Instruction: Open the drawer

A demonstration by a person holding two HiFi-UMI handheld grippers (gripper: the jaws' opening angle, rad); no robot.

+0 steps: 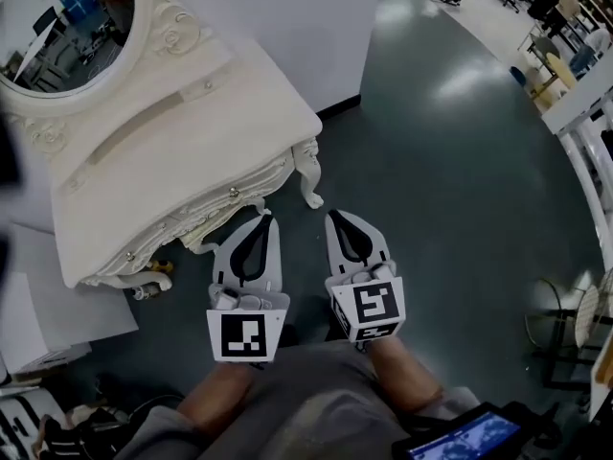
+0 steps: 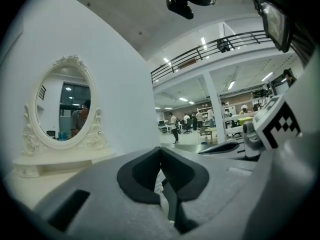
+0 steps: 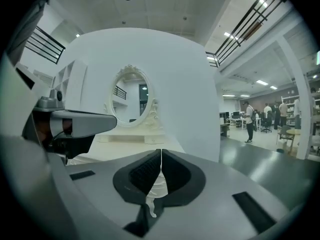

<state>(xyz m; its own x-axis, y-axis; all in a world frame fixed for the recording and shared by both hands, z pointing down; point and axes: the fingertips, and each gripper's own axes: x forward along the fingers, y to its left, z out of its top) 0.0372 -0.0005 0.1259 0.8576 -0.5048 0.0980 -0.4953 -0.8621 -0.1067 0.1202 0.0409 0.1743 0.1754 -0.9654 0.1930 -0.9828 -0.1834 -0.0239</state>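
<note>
A white carved dressing table [image 1: 182, 123] with an oval mirror [image 1: 57, 27] stands at the upper left of the head view. Its drawer front [image 1: 192, 217], with a small round knob [image 1: 235, 193], faces me and looks pushed in. My left gripper [image 1: 262, 221] hangs just in front of that carved edge, jaws shut and empty, a short gap from the knob. My right gripper [image 1: 336, 218] is beside it, to the right of the table's corner leg [image 1: 311, 178], also shut and empty. The mirror [image 2: 62, 106] shows in the left gripper view past the shut left gripper [image 2: 161, 151], and the mirror [image 3: 131, 98] in the right gripper view past the right gripper [image 3: 160, 151].
A white partition wall [image 1: 287, 27] stands behind the table. Flat white boards [image 1: 57, 305] and cables [image 1: 86, 420] lie on the floor at the left. A chair [image 1: 575, 314] and white furniture [image 1: 584, 123] line the right side. Grey floor [image 1: 450, 180] stretches to the right.
</note>
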